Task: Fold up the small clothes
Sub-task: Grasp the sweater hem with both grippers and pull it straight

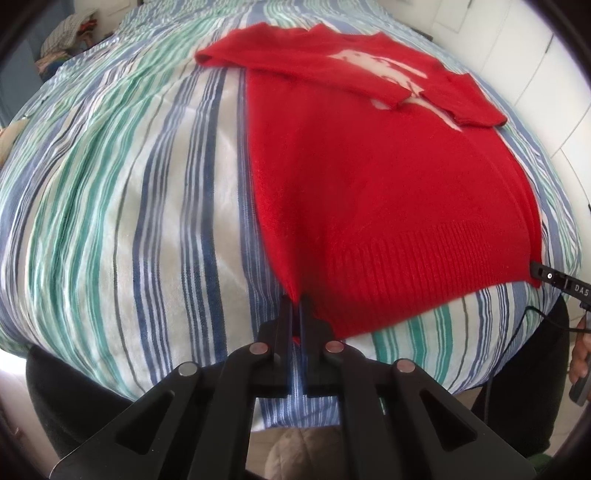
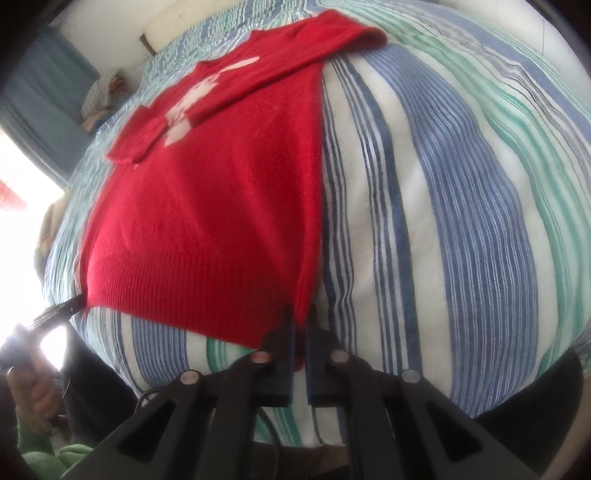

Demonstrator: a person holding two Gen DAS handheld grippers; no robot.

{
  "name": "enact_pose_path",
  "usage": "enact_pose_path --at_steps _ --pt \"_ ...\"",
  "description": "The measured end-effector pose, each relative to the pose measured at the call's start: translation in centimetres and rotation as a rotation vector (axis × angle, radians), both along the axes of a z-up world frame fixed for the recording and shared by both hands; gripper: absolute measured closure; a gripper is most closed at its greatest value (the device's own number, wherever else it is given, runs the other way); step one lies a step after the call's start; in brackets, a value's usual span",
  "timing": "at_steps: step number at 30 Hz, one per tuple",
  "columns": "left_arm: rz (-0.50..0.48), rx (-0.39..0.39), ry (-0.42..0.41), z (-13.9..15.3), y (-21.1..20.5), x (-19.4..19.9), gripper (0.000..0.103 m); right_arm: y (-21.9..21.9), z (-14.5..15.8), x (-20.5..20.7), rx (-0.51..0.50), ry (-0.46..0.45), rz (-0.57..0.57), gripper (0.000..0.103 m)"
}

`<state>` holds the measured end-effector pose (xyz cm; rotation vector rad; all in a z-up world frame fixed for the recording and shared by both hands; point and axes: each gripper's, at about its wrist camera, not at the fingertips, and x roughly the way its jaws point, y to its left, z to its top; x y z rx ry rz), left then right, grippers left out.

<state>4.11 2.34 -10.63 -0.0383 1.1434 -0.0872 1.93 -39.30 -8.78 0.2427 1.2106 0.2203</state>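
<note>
A red knit sweater (image 1: 369, 177) with a white figure on its chest lies flat on the striped bed, both sleeves folded across the chest, ribbed hem nearest me. It also shows in the right wrist view (image 2: 221, 206). My left gripper (image 1: 296, 301) is shut on the hem's left corner. My right gripper (image 2: 300, 314) is shut on the hem's right corner, with red fabric pinched between the jaws. The right gripper's tip (image 1: 540, 271) shows at the hem's right corner in the left wrist view. The left gripper's tip (image 2: 75, 303) shows at the hem's left corner in the right wrist view.
The bed has a blue, green and white striped cover (image 1: 129, 221). A pile of clothes (image 1: 70, 33) lies at its far left end; it also shows in the right wrist view (image 2: 105, 92). White cupboard doors (image 1: 546, 74) stand to the right. The bed's near edge is just below the hem.
</note>
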Motion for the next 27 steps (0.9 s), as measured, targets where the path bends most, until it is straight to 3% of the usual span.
enact_pose_path --at_steps 7,19,27 --pt "-0.04 0.095 -0.052 -0.2 -1.4 -0.8 0.101 -0.2 0.0 -0.7 0.002 -0.013 -0.02 0.101" --pt "-0.023 0.114 -0.053 -0.1 -1.6 -0.8 0.101 -0.9 0.0 -1.4 0.045 -0.026 -0.06 0.1" --pt "-0.006 0.103 -0.048 0.1 -1.4 -0.8 0.099 -2.4 0.0 -1.9 0.15 -0.02 -0.109 0.094"
